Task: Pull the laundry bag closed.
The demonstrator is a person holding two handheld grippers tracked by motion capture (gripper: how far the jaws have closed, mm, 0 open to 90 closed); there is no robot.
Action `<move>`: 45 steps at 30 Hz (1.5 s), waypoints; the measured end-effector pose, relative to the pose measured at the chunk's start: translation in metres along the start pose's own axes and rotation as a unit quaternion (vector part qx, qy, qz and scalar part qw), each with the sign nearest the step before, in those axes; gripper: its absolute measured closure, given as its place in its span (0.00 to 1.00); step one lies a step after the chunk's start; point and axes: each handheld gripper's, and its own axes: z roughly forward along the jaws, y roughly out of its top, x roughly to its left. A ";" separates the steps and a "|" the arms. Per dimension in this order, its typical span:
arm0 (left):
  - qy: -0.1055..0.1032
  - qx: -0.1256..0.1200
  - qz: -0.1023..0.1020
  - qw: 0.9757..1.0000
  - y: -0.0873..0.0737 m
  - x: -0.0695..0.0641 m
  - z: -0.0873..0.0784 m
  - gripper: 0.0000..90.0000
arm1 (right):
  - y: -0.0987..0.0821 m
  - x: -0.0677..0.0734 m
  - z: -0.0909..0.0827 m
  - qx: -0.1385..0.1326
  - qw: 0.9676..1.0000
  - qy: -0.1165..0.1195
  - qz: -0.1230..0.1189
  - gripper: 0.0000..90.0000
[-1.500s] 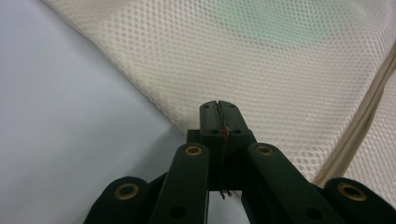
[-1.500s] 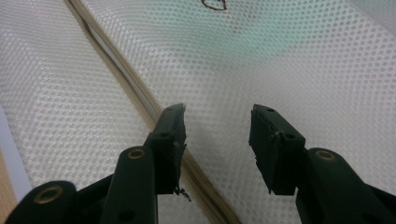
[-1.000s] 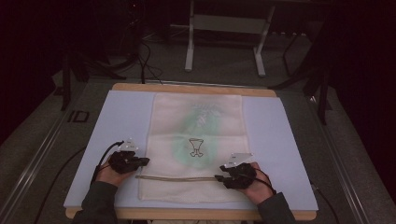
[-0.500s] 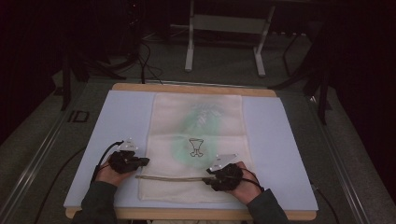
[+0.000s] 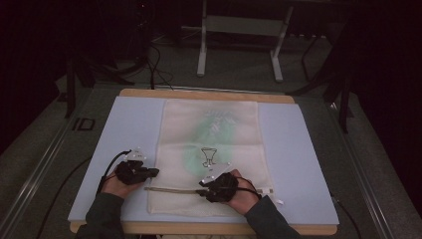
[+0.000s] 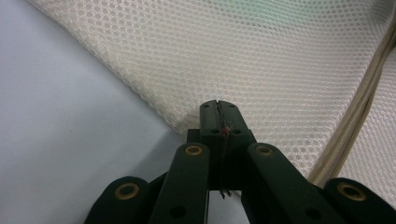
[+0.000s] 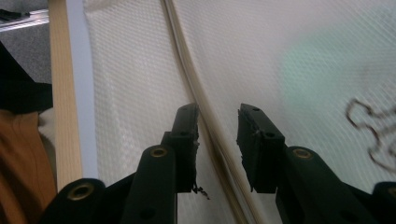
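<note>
At six o'clock on the worktop [image 5: 308, 149], near its front edge: one mesh laundry bag [image 5: 211, 149], cream, lying flat, printed green patch at centre, zipper [image 5: 171, 189] running nine-to-three across its lower part.

Left gripper [image 5: 152, 172]: clenched on the bag's left edge at about eight o'clock; I see the mesh pinched at the tips in the left gripper view [image 6: 219, 116]. I keep that hold as the anchor.

Right gripper [image 5: 204, 189]: jaws have just been closing, part-way now, astride the zipper line [image 7: 205, 126] in the right gripper view, pads not yet pressing. I judge the step is taking the slider; I cannot make out the slider itself. Best practice: centre on the track, close fully, pull level along it.

Surroundings: metal stand legs [image 5: 239, 50] at twelve o'clock, cables on the floor [image 5: 164, 69]. Obstruction: none near; loose mesh may bunch ahead of the jaws.
</note>
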 end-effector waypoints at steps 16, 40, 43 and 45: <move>-0.004 -0.003 -0.001 1.000 -0.001 0.001 0.000 1.00 | 0.032 0.013 0.038 -0.009 0.999 0.030 -0.024 0.83; -0.004 -0.009 -0.008 1.000 -0.004 0.005 -0.005 1.00 | 0.074 0.023 0.088 -0.024 0.998 0.046 -0.038 0.87; -0.005 -0.010 -0.010 1.000 -0.004 0.006 -0.005 1.00 | 0.079 0.025 0.094 -0.025 0.998 0.047 -0.043 0.87; -0.005 -0.011 -0.011 1.000 -0.004 0.005 -0.005 1.00 | 0.082 0.027 0.098 -0.025 0.998 0.047 -0.041 0.87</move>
